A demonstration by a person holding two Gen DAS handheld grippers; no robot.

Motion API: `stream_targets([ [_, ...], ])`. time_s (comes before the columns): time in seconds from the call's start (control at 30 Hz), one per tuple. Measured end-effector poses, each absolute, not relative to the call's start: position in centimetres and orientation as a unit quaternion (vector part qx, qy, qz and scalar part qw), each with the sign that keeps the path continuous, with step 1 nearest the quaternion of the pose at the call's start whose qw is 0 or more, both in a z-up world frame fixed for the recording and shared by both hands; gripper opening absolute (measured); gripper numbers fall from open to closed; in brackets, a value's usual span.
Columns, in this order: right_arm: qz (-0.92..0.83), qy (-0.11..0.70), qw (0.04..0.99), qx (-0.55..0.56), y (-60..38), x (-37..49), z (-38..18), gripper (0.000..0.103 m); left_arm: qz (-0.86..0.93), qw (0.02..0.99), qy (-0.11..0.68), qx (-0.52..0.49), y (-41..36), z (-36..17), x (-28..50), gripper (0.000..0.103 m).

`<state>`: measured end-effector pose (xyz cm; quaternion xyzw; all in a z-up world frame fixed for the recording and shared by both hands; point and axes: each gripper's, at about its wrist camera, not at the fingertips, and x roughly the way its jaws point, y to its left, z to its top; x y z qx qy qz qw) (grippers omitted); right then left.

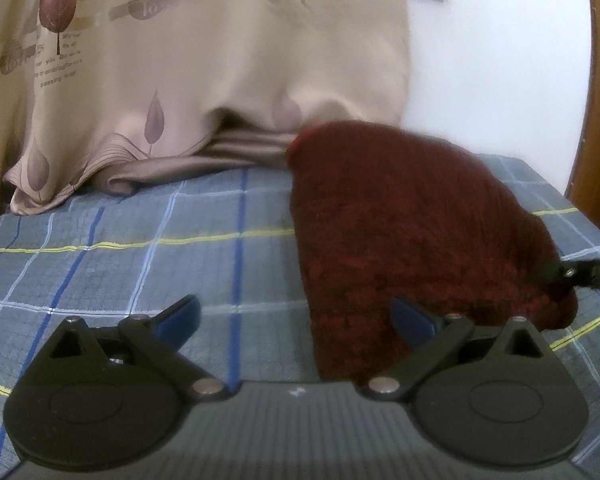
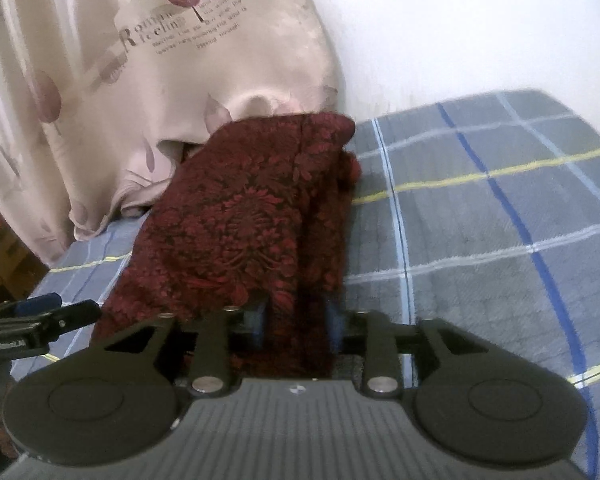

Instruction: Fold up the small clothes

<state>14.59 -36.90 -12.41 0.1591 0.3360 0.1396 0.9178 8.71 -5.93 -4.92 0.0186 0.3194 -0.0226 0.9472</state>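
Right tool (image 2: 296, 322) pinches the dark red garment (image 2: 244, 216), fingertips half buried; left tool (image 1: 296, 320) spread, empty.

dark red garment (image 2: 244, 216), partly folded on the bed

a small piece of deep red cloth with a darker floral pattern, doubled lengthwise into a long strip. it runs from the near edge to the far side, its far end by the curtain, and its near right edge is lifted slightly.

The dark red garment (image 2: 244, 216) is showing a rough, matt floral weave — the plaid bedsheet (image 2: 480, 220) is looking like flat woven cotton. The beige curtain (image 1: 204, 60) is gleaming faintly, satin-smooth.
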Motion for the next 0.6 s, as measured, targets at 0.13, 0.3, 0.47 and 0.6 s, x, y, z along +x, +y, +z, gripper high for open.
stream_targets([
  [0.13,0.138,0.315,0.924,0.168,-37.3,13.7,-11.5,0.058,-0.023,0.947,0.320,0.022,-6.0,-4.7,8.9,0.102],
  [0.3,0.139,0.292,0.929,0.180,-38.0,13.2,-10.1,0.071,-0.030,0.949,0.312,0.032,-5.9,-4.3,9.6,0.102],
  [0.47,0.141,0.282,0.928,0.200,-38.4,14.7,-8.9,0.089,-0.077,0.946,0.315,0.013,-4.8,-3.5,12.0,0.102],
  [0.6,0.139,0.288,0.923,0.216,-39.1,16.7,-8.8,0.091,-0.093,0.943,0.317,-0.029,-3.7,-3.5,14.5,0.102],
])
